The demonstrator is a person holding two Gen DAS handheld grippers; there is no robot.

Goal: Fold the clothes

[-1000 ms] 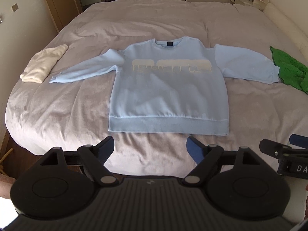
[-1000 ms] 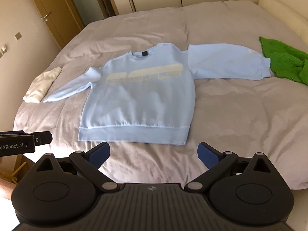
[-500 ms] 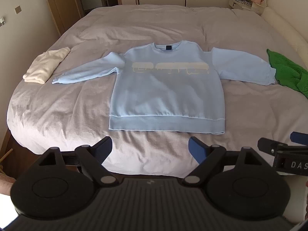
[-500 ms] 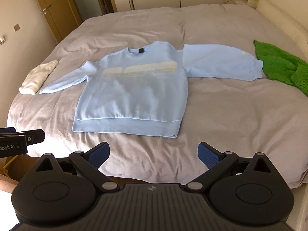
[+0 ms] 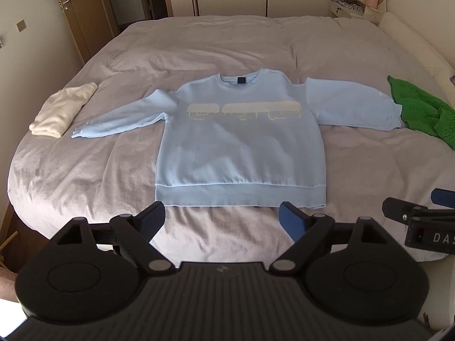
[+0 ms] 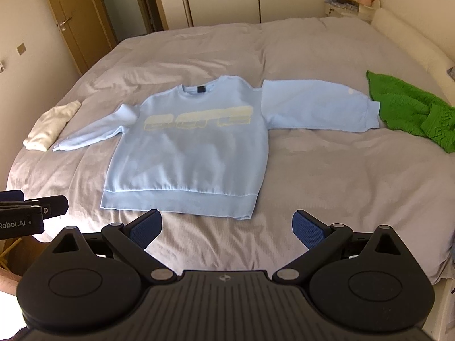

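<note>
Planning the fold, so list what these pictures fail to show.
- Sweatshirt print: too blurred to read, both views.
- Green knit: cut off by the right edge, both views.
- Sweatshirt back: hidden against the bed.
- White garment: folded, type unclear.

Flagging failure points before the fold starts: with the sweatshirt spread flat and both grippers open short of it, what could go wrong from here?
1. The sweatshirt lies on a soft, wrinkled duvet; a pinch at the hem might catch bedding too.
2. One cuff ends right beside the green knit, so lifting that sleeve could drag it.
3. The other cuff nearly meets the cream garment; the same may happen there.
</note>
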